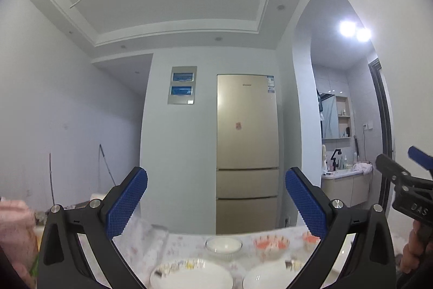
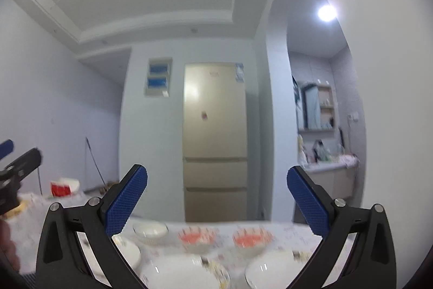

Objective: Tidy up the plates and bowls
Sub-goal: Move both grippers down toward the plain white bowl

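Both grippers hang above the near edge of a table with a floral cloth, pointing at the room rather than at the dishes. My left gripper is open and empty. Below it lie a white bowl, two orange-patterned bowls and two white plates. My right gripper is open too, with nothing between its pads. Under it I see the white bowl, both orange bowls and three plates.
A gold fridge stands against the far wall beyond the table. An arched doorway on the right opens onto a washbasin. A red and white box sits at the table's far left. A hand shows at the left edge.
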`<state>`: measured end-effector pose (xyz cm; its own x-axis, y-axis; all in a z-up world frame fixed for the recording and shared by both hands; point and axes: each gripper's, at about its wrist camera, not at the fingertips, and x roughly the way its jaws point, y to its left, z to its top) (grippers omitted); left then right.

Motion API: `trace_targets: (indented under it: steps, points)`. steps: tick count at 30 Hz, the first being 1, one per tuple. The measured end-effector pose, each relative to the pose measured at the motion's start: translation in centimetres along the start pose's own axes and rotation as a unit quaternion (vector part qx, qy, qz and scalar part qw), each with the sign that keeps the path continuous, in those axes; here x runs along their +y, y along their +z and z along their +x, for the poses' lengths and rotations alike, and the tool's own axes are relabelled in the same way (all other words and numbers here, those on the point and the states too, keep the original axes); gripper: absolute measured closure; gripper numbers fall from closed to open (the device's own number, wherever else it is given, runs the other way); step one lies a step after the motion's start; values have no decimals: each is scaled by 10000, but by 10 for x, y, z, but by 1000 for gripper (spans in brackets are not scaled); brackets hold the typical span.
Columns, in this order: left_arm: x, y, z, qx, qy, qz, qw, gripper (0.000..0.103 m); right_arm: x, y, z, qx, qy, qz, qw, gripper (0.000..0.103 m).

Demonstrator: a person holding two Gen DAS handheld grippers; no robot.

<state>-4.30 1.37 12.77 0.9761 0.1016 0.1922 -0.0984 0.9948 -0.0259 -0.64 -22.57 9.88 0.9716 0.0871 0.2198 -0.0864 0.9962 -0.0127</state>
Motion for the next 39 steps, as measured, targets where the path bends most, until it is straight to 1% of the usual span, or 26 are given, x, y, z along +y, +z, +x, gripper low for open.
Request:
trace_targets:
  steps: [1,3,5,6,8,9,12,16,17,20,21,23,26,29,34,37,39]
  points:
    - [-1,7,6,6,-9,-15,10000,0,2,7,3,-95,-70,-56,9999,0]
    - [0,23,17,5,-152,-192,9997,0,6,24,9,-266,-133,-140,9995,0]
    - [-3,37,28,19,-259,-305,9992,0,7,40,15,-429,-122,-73,9990,0]
    - [-4,42,31,-2,-271,-282,9992,0,6,46,17,-500,-137,-4,9987,0]
    - [-8,52,36,-83,-43,-194,9998,0,3,58,22,-598,-181,170,9979,0]
    - [-10,57,37,-174,66,-170,9997,0,2,62,25,-600,-196,261,9977,0]
    - [-13,69,42,-366,67,-120,9992,0,-2,69,31,-621,-112,450,9970,0]
    - [-18,83,53,-506,60,-91,9987,0,-7,80,46,-702,-310,521,9957,0]
    - [-20,87,59,-485,34,-120,9987,0,-8,86,52,-684,-381,527,9955,0]
    - [-22,99,82,-385,-258,-317,9984,0,-12,102,73,-585,-458,587,9955,0]
    - [-23,100,86,-387,-290,-364,9982,0,-13,103,77,-580,-470,615,9953,0]
    - [-25,96,96,-409,-331,-392,9978,0,-18,100,85,-572,-510,720,9945,0]
    - [-27,78,118,-326,-248,-453,9981,0,-25,86,95,-497,-527,830,9939,0]
    - [-29,64,154,2,-119,-540,9985,0,-26,73,114,-294,-641,720,9949,0]
    - [-23,41,186,286,59,-295,9991,0,-28,61,148,-43,-766,789,9939,0]
    - [-14,20,203,525,42,-392,9978,0,-32,42,163,119,-733,893,9932,0]
    - [-13,13,222,832,-48,-432,9956,0,-32,27,176,299,-706,870,9932,0]
